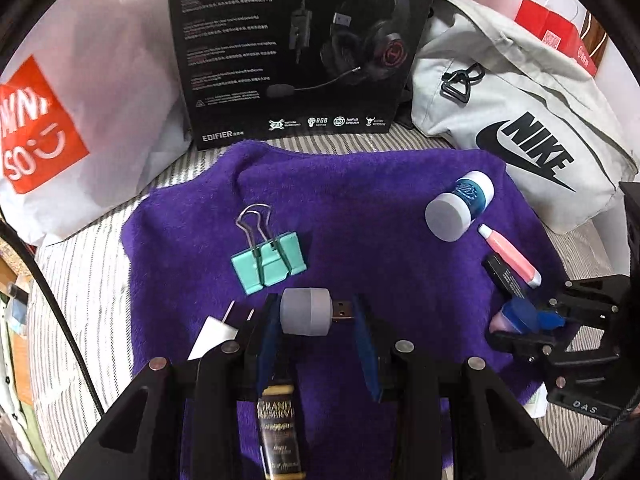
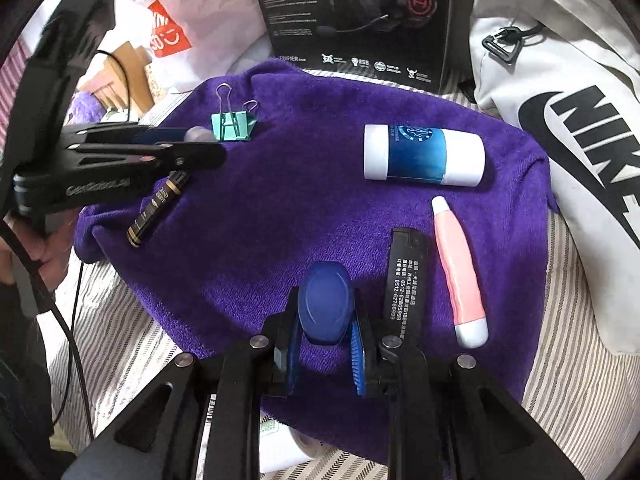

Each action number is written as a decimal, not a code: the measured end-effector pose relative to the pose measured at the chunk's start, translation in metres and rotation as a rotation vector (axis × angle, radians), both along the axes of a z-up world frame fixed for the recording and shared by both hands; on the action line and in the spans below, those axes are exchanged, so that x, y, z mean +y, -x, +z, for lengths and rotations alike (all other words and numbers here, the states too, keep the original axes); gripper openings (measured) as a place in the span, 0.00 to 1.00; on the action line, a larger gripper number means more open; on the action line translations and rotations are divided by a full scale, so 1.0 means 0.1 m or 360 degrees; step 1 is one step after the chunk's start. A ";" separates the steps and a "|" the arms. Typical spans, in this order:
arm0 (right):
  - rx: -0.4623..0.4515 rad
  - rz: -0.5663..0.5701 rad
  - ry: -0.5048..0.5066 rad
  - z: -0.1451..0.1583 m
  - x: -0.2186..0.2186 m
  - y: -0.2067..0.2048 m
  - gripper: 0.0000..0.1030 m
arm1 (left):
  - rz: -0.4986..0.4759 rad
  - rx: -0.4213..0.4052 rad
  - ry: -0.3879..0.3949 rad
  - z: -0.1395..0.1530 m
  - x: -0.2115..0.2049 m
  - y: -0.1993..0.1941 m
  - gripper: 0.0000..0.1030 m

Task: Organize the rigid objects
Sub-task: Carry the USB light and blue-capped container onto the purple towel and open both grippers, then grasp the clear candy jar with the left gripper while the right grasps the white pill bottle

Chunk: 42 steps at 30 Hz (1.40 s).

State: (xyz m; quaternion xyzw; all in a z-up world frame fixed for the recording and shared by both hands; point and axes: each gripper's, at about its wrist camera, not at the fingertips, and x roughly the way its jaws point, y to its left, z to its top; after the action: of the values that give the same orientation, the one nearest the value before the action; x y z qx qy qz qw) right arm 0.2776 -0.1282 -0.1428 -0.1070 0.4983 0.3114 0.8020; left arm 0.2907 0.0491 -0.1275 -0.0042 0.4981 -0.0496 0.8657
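A purple towel (image 1: 360,208) carries the objects. My left gripper (image 1: 316,314) is shut on a grey USB light (image 1: 306,312), held crosswise with its plug to the right. Beneath it lies a black-and-gold tube (image 1: 278,428). A mint binder clip (image 1: 268,262) sits just beyond. My right gripper (image 2: 326,336) is shut on a blue-capped item (image 2: 326,306); that gripper (image 1: 532,320) shows at the right in the left wrist view. Close by lie a black stick (image 2: 404,280), a pink tube (image 2: 458,272) and a blue-and-white jar (image 2: 424,156). The left gripper (image 2: 192,136) appears blurred at the left.
A black headset box (image 1: 296,48) stands behind the towel, a grey Nike bag (image 1: 520,120) at the right and a white shopping bag (image 1: 80,100) at the left. Striped bedding (image 2: 580,380) surrounds the towel. A white card (image 1: 212,336) lies at the towel's left edge.
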 end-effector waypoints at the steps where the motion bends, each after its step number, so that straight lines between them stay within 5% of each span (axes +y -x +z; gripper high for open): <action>1: 0.0001 0.0005 -0.0003 0.00 -0.01 0.00 0.20 | 0.0001 0.0004 -0.0001 -0.02 0.00 -0.02 0.33; 10: -0.0015 0.0056 -0.0023 0.01 -0.03 0.01 0.22 | -0.0030 0.0035 -0.0036 -0.16 -0.09 -0.10 0.33; 16: 0.0007 0.0074 -0.0007 0.03 -0.03 0.06 0.36 | -0.0059 0.0020 -0.0089 -0.16 -0.14 -0.09 0.35; 18: 0.0003 0.0061 0.0021 0.03 -0.05 0.09 0.43 | -0.0070 0.0020 -0.0083 -0.14 -0.16 -0.08 0.43; 21: 0.0012 0.0006 0.0022 0.05 -0.14 0.11 0.46 | -0.0080 0.0021 -0.0090 -0.13 -0.21 -0.05 0.52; 42: 0.0032 -0.0423 -0.0135 0.45 -1.10 0.82 0.47 | -0.0074 -0.0062 -0.0091 0.35 -0.54 0.82 0.52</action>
State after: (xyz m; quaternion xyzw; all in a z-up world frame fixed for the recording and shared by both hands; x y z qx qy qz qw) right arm 0.1956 -0.2386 -0.0981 -0.0029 0.5024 0.2243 0.8350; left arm 0.2089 -0.0046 -0.0928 0.0330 0.4824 -0.0554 0.8735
